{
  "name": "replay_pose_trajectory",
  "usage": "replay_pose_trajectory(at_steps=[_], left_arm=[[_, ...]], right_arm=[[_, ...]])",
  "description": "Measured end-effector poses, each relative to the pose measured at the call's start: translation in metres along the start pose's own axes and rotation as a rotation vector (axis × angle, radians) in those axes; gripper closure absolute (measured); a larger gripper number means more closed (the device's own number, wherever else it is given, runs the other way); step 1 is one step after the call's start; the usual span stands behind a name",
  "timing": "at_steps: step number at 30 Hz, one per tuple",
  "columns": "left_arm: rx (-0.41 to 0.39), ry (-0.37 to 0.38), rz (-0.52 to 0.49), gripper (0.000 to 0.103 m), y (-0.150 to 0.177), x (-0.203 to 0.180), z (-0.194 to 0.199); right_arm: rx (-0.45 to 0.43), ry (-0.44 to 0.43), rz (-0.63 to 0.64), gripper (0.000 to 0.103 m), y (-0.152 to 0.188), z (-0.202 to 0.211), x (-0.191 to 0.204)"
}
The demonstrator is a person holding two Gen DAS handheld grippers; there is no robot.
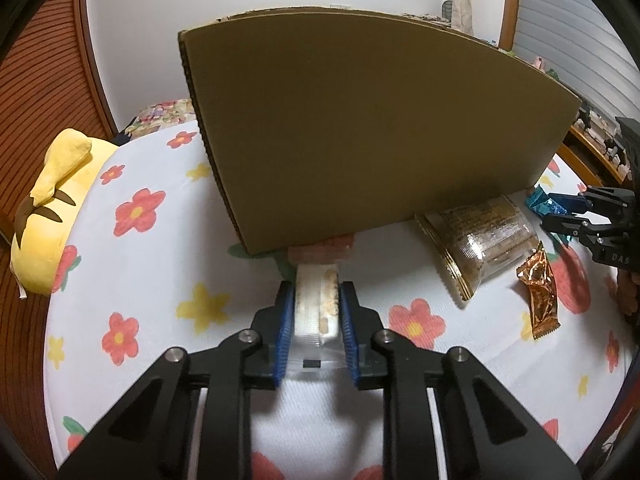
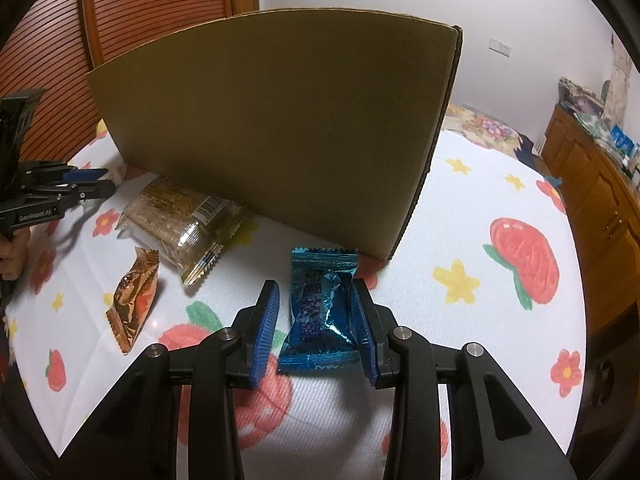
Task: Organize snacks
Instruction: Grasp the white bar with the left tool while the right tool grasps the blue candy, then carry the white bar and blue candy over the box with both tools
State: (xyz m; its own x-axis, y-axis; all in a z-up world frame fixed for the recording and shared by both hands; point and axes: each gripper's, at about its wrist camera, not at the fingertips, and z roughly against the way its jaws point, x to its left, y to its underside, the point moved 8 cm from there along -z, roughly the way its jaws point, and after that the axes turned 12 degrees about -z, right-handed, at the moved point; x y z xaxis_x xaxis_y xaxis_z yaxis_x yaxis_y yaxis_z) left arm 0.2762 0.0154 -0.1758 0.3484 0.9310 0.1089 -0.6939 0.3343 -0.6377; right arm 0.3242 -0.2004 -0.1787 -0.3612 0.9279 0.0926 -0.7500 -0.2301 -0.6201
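Observation:
My left gripper (image 1: 317, 286) is shut on a clear-wrapped snack bar (image 1: 318, 312) whose reddish far end lies against the foot of the tall cardboard box (image 1: 360, 132). In the right wrist view the left gripper (image 2: 106, 182) shows at the far left. My right gripper (image 2: 314, 284) stands open around a blue candy packet (image 2: 320, 316) lying on the cloth. Its right pad touches the wrapper, and a gap shows at the left pad. A clear cracker pack (image 2: 184, 224) and a copper wrapper (image 2: 134, 300) lie between the two grippers.
The flowered cloth (image 2: 460, 208) covers the surface, and the box (image 2: 280, 128) blocks the view behind it. A yellow plush toy (image 1: 52, 208) sits at the left edge. A wooden cabinet (image 2: 600, 200) stands to the right. A person's hand (image 2: 10, 256) holds the left gripper.

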Motion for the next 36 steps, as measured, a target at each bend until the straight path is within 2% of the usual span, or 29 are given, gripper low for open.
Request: replay_pose_trajectory(at_steps=[13, 15, 16, 20, 25, 31, 36], left_arm=[[-0.058, 0.013, 0.042, 0.083, 0.012, -0.002, 0.033], [-0.071, 0.016, 0.041, 0.083, 0.012, -0.005, 0.040], [-0.077, 0.016, 0.038, 0.083, 0.011, -0.006, 0.043], [-0.103, 0.023, 0.026, 0.083, 0.004, -0.012, 0.053], [-0.126, 0.026, 0.002, 0.083, -0.005, -0.019, 0.062], [-0.165, 0.035, -0.016, 0.083, -0.018, -0.028, 0.074], [-0.200, 0.038, -0.028, 0.083, -0.030, -0.033, 0.087]], right_arm=[[-0.003, 0.010, 0.009, 0.067, -0.001, -0.001, 0.001], [-0.006, 0.015, 0.017, 0.071, 0.000, -0.001, 0.003], [-0.007, 0.016, 0.022, 0.076, 0.000, 0.000, 0.004], [-0.002, 0.033, 0.038, 0.083, 0.001, 0.000, 0.008], [0.000, 0.050, 0.043, 0.083, 0.006, 0.004, 0.012], [-0.019, 0.017, 0.024, 0.083, 0.011, 0.021, 0.017], [-0.092, -0.034, -0.021, 0.083, 0.000, 0.051, 0.026]])
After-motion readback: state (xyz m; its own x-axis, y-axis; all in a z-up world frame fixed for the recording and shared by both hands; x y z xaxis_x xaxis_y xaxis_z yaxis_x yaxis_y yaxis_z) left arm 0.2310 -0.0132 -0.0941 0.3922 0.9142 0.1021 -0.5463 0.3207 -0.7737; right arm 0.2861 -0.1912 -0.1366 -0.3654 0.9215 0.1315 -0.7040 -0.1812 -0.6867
